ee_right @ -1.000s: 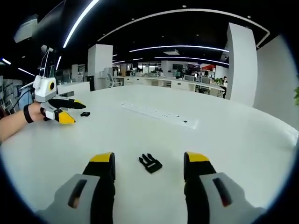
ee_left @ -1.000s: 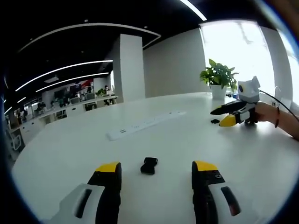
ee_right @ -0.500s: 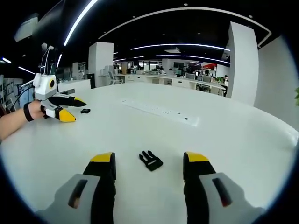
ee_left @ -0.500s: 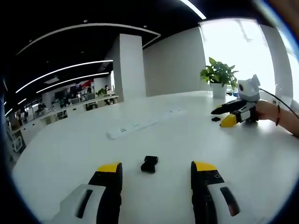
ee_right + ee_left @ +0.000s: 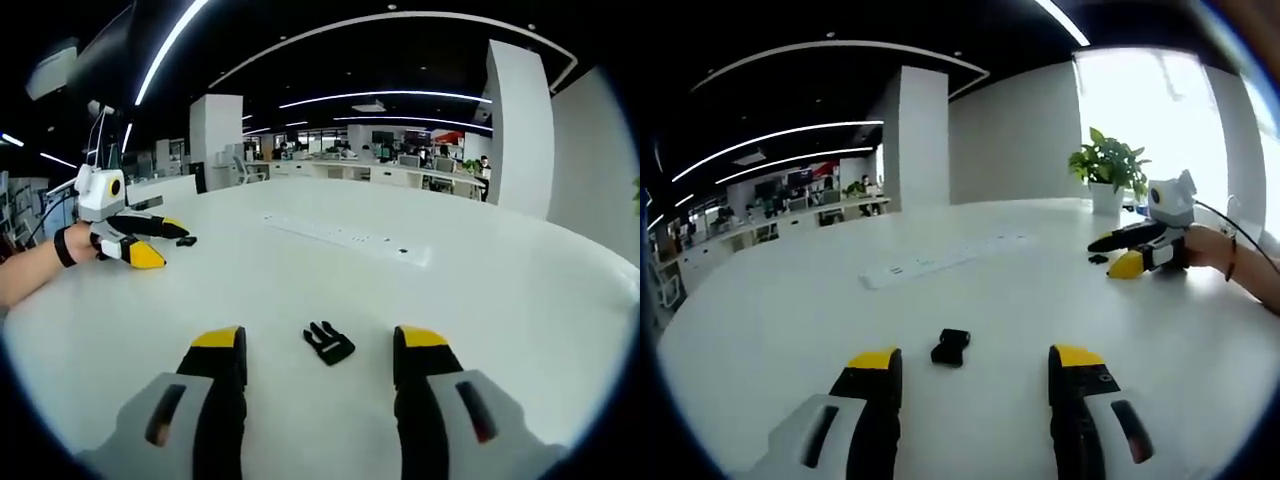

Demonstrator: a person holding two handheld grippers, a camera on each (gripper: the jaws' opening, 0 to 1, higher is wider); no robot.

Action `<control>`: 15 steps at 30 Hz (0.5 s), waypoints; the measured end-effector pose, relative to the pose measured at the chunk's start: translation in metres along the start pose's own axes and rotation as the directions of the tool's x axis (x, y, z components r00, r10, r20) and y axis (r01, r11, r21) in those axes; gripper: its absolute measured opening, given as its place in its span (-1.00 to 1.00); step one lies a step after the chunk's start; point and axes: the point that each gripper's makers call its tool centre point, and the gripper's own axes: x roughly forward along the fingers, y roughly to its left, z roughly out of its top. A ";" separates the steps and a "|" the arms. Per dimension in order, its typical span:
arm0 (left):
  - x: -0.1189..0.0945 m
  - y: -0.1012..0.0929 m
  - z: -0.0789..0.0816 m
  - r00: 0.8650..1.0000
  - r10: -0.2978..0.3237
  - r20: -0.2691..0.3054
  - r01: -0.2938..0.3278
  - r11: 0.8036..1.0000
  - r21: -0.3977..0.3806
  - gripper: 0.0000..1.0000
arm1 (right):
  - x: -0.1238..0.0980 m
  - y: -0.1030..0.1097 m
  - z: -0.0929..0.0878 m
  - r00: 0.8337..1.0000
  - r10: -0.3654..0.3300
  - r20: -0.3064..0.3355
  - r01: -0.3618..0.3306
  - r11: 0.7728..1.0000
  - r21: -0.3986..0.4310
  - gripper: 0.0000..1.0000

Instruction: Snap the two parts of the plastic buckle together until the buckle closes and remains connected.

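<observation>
The plastic buckle lies in two small black parts on the white table [image 5: 790, 320], socket [image 5: 951, 347] before the wide left fingers [image 5: 882, 362], pronged part [image 5: 329, 342] before the wide right fingers [image 5: 221, 340]; both look light, stiff and slippery, best pinched across their flat sides.

A broad white table [image 5: 760, 310] carries everything. On it lie two black buckle halves, well apart: the socket half [image 5: 951, 347] and the pronged half [image 5: 329, 342]. A long white power strip [image 5: 940, 260] lies farther back, and a potted plant [image 5: 1107, 170] stands near the far edge.
</observation>
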 end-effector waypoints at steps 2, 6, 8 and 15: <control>0.000 0.001 0.000 1.000 0.000 0.000 0.000 1.000 -0.002 0.20 | 0.000 0.001 0.000 1.000 0.002 0.002 -0.002 1.000 0.001 0.20; -0.001 0.000 -0.001 1.000 -0.002 0.002 0.002 1.000 -0.001 0.20 | 0.001 0.002 0.000 1.000 0.010 0.008 -0.010 1.000 -0.003 0.17; -0.001 0.000 -0.001 1.000 -0.003 0.004 0.003 1.000 -0.001 0.21 | 0.002 0.003 0.001 1.000 0.017 0.015 -0.017 1.000 -0.009 0.14; -0.002 -0.004 -0.002 1.000 -0.014 0.019 0.014 1.000 0.002 0.21 | 0.001 0.005 0.001 1.000 0.021 0.019 -0.021 1.000 -0.010 0.13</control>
